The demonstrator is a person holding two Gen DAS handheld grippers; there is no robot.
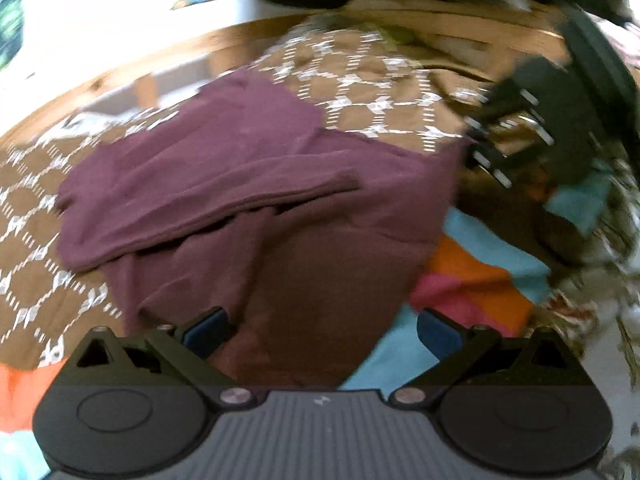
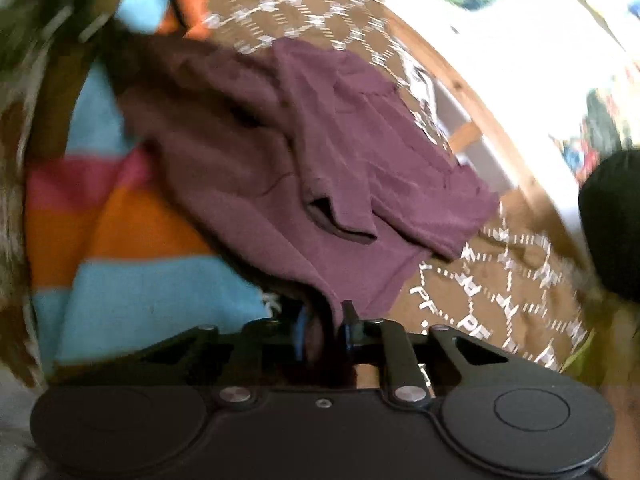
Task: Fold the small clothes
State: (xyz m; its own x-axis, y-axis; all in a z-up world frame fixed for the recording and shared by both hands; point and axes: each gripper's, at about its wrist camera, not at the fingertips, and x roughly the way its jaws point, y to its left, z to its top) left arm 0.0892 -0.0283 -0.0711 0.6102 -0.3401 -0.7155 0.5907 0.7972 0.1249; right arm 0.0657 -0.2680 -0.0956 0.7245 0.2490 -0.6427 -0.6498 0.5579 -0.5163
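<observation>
A small maroon garment lies rumpled on a brown patterned bedcover, with one part folded over itself. My left gripper is open, its blue-padded fingertips on either side of the garment's near edge. My right gripper is shut on the near edge of the same maroon garment, which spreads away from it. The right gripper also shows in the left wrist view, at the garment's far right side.
A striped cloth in blue, orange and pink lies beside the garment. A wooden bed rail runs along the cover's far side. A dark rounded object sits at the right edge.
</observation>
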